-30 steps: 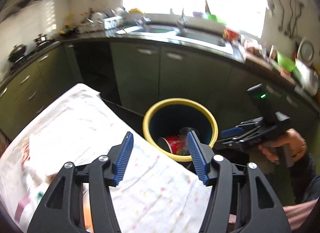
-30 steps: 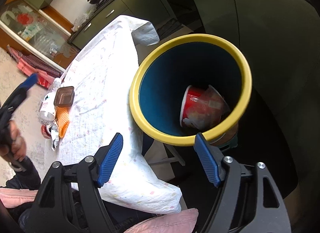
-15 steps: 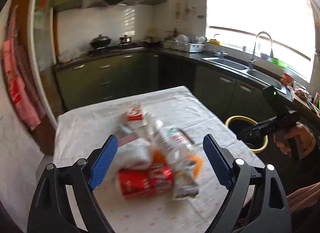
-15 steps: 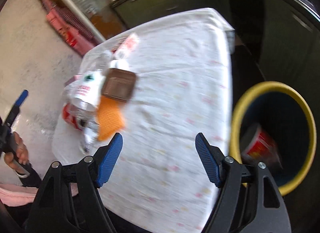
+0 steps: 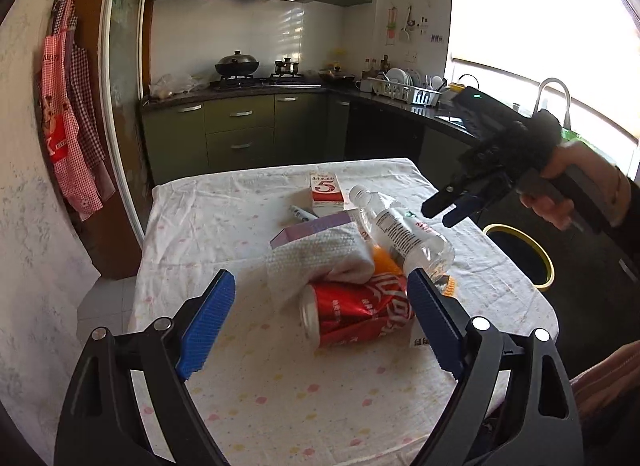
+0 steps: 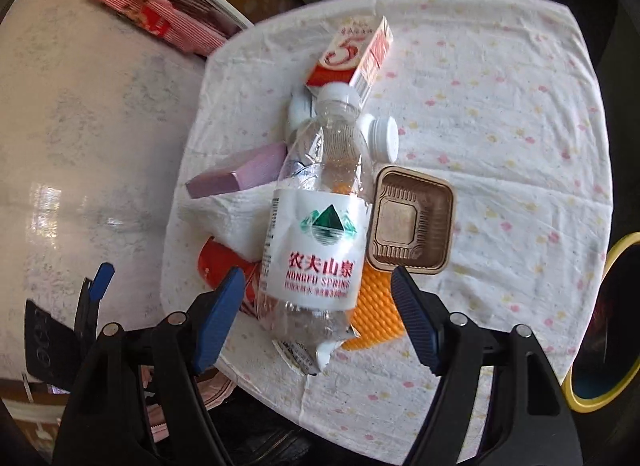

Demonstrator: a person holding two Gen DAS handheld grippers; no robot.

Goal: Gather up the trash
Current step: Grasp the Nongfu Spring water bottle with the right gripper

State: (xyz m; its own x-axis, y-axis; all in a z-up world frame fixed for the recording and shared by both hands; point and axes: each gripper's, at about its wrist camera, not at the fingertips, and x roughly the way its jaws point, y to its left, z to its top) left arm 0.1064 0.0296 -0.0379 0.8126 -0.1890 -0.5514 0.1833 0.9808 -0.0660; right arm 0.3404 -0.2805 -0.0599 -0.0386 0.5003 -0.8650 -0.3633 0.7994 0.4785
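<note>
A pile of trash lies on the table: a crushed red can (image 5: 356, 312), a clear plastic bottle (image 5: 404, 231) (image 6: 316, 221), a white paper towel (image 5: 320, 254), a purple box (image 6: 240, 175), a red-and-white carton (image 5: 326, 190) (image 6: 356, 53), a brown plastic tray (image 6: 412, 219) and an orange mesh piece (image 6: 374, 306). My left gripper (image 5: 320, 326) is open and empty, just short of the can. My right gripper (image 6: 318, 318) is open and empty, above the bottle's base; it also shows in the left wrist view (image 5: 448, 205). The yellow-rimmed bin (image 5: 524, 250) (image 6: 600, 326) stands beside the table.
The table wears a white spotted cloth (image 5: 280, 386). A white bottle cap (image 6: 384, 133) and a marker (image 5: 302, 213) lie by the pile. Green kitchen cabinets (image 5: 240, 133) and a counter with a sink run behind. Aprons (image 5: 68, 121) hang on the left wall.
Both grippers have swung away from the bin to the trash pile on the table. The left now faces the can; the right hovers over the bottle. Both stay open.
</note>
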